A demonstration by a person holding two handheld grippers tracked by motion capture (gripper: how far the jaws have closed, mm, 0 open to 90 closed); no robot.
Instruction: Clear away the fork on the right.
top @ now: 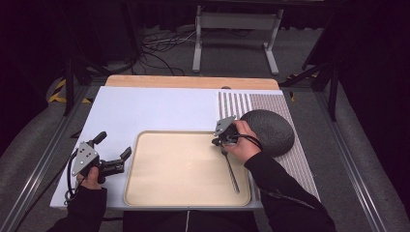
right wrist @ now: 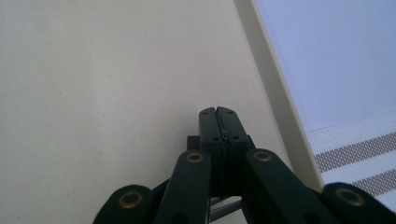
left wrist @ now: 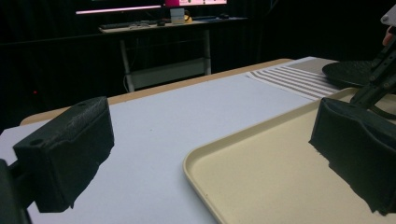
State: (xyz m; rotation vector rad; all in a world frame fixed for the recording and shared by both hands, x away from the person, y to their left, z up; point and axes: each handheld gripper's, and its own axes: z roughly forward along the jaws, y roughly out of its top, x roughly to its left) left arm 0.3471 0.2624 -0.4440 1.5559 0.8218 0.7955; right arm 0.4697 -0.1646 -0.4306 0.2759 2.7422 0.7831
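Beige tray (top: 159, 193) holds a metal utensil (top: 231, 171); my right gripper (top: 221, 141), jaws shut on its upper end, seems to be setting it down. Next I would release and lift clear; my left gripper (top: 115, 153) waits wide open, empty.

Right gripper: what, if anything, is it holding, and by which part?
The right gripper holds a thin metal utensil at its far end, between shut fingers; the rest trails back over the tray.
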